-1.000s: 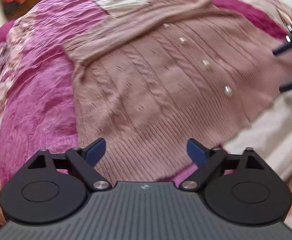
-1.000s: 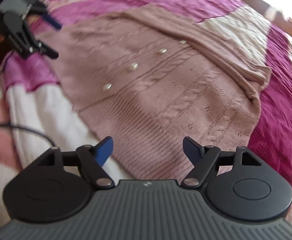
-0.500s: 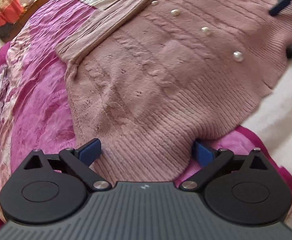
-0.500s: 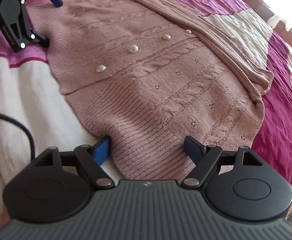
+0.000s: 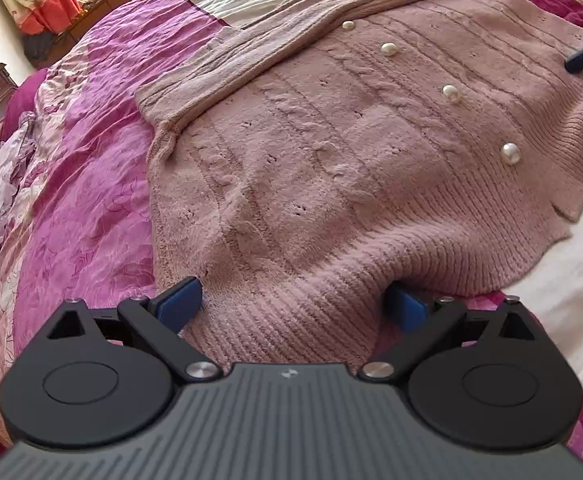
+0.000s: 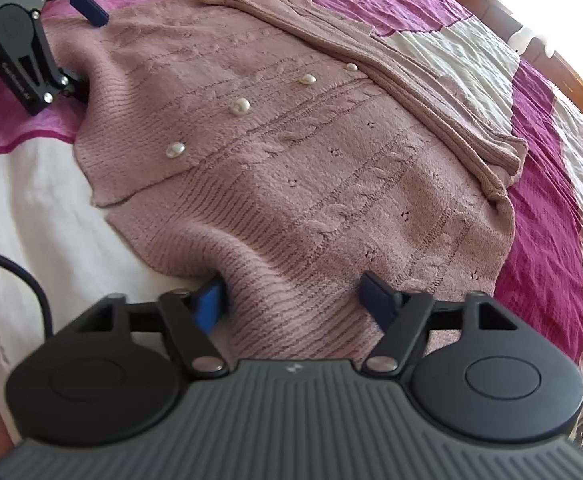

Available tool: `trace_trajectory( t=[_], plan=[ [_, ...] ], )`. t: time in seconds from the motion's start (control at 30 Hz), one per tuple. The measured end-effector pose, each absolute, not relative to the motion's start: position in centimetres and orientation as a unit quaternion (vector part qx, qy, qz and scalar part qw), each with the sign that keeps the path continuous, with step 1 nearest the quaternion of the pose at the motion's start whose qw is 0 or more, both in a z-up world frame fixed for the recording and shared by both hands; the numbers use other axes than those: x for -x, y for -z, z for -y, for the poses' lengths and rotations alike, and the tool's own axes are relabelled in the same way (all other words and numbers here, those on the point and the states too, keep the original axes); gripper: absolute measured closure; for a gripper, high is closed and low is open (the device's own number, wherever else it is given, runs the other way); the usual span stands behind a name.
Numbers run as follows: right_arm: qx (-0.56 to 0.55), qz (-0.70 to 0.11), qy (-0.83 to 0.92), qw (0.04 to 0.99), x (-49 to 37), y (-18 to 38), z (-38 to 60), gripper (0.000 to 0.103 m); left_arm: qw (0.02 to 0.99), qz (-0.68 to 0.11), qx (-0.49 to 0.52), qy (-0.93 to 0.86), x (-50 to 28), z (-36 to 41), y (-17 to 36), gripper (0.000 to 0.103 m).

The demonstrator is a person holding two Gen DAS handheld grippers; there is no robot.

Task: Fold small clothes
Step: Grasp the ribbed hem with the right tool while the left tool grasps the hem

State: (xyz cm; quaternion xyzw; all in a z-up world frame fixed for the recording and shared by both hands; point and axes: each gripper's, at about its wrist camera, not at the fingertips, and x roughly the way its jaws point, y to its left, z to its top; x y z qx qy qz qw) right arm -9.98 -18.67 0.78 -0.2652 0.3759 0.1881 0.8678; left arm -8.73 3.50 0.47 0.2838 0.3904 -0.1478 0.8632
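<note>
Both grippers, left gripper [image 5: 293, 304] and right gripper [image 6: 293, 294], apparently straddle cardigan [image 5: 331, 168] hem, unclosed.

Cardigan [image 5: 311, 168] — soft, matt cable-knit.

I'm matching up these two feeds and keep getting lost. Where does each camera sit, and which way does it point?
Left wrist: on the left tongs at the cardigan's ribbed hem, looking up the garment; own blue fingers straddle the hem, open.
Right wrist: on the right tongs at the hem's other corner, facing likewise; own fingers open.
Shared: the cardigan, its pearl buttons, the bedspread; each view catches the other tongs.
</note>
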Motion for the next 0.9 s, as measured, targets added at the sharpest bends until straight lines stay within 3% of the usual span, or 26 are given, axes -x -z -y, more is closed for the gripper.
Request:
trace_trajectory(
  t=[0.1, 0.33, 0.77, 0.87, 0.9],
  plan=[
    [0.264, -0.370, -0.179, 0.872, 10.2, -0.7, 18.8, 0.052, 0.866, -0.367, -0.305, 0.148, 9.3, -3.1, -0.4, 0.005],
    [0.245, -0.359, -0.163, 0.886, 9.9, -1.1, 19.2, 0.073, 0.871, -0.359, -0.292, 0.167, 9.8, -2.6, -0.8, 0.038],
    [0.200, -0.352, -0.149, 0.902, 9.6, -1.0, 20.0, 0.076, 0.873, -0.392, -0.250, 0.147, 8.6, -3.1, -0.2, 0.033],
    [0.198, -0.347, -0.148, 0.905, 9.6, -1.1, 20.0, 0.078, 0.876, -0.381, -0.252, 0.153, 8.9, -3.0, -0.4, 0.042],
    [0.197, -0.344, -0.146, 0.906, 9.7, -1.2, 20.0, 0.082, 0.877, -0.379, -0.250, 0.157, 9.0, -3.0, -0.4, 0.053]
  ],
)
